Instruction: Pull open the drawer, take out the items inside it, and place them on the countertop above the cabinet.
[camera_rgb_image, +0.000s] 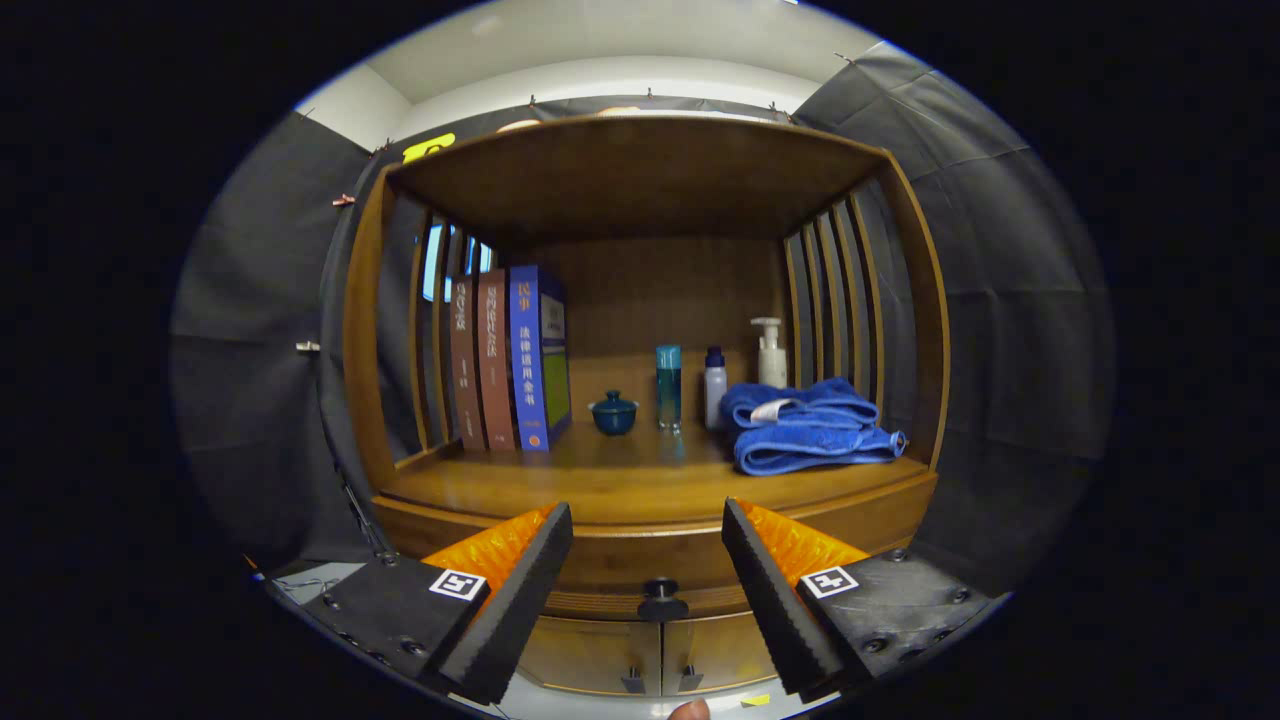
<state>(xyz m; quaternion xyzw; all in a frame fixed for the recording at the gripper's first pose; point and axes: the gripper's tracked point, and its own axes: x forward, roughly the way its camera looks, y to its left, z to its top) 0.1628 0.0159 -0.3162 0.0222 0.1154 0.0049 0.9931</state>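
- The closed wooden drawer front (610, 602) sits just under the countertop; its small dark round knob (661, 598) lies between the two fingers, a little beyond their tips.
- The gripper (648, 540) is spread wide and holds nothing; neither finger touches the knob.
- Step in hand, as I judge it: reaching for the knob. To do it well, keep the knob centred between the fingers, come in level, close behind its head, then pull straight back without twisting.
- The wooden countertop (640, 485), where the items are to go, has bare space along its front edge.
- Counted on it: three upright books (508, 358), one small dark-blue lidded cup (613, 412), one teal bottle (668, 385), one small white bottle (714, 386), one white pump bottle (769, 352), one folded blue towel (810, 424).
- Below the drawer, two cabinet doors (660, 655) with two small handles.
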